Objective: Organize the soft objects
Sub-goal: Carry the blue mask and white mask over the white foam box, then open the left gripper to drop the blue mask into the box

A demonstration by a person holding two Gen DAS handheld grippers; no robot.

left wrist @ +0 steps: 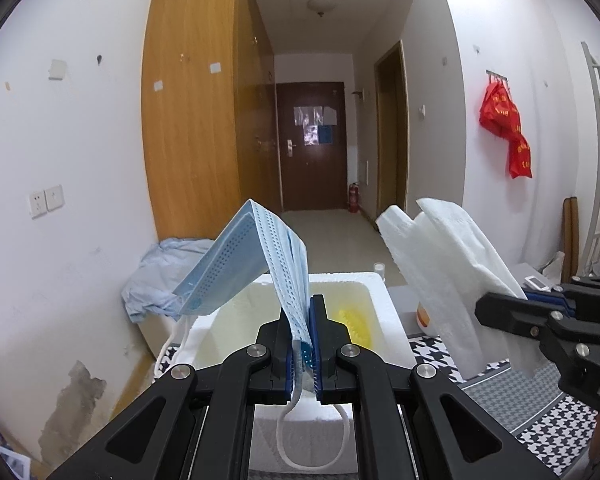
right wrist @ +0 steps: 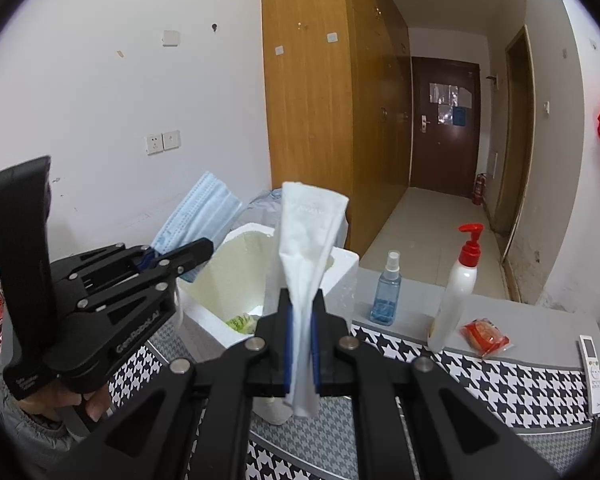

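left wrist view: the left gripper [left wrist: 302,344] pinches a blue face mask [left wrist: 256,264] tight between its blue pads. the mask sticks up and folds over to the left, and its white ear loop hangs down under the gripper.
right wrist view: the right gripper [right wrist: 300,344] pinches a white tissue [right wrist: 306,248] tight. the tissue stands up tall above the gripper and a bit pokes out below.
white foam box: the white foam box [left wrist: 384,312] sits open on the counter, just past both grippers. a small yellow thing [left wrist: 354,322] lies at the bottom.
mask place: up in the air, over the near left side of the box.
tissue place: up in the air, near the right side of the box.
counter: the counter [right wrist: 520,380] has a black and white cloth. on it stand a blue spray bottle [right wrist: 387,292] and a white pump bottle [right wrist: 458,288] with a red top. a small red packet [right wrist: 485,336] lies beside the pump bottle, and a white remote [right wrist: 594,368] lies at the far right.
person: a hand [right wrist: 66,398] holds the left gripper's handle.
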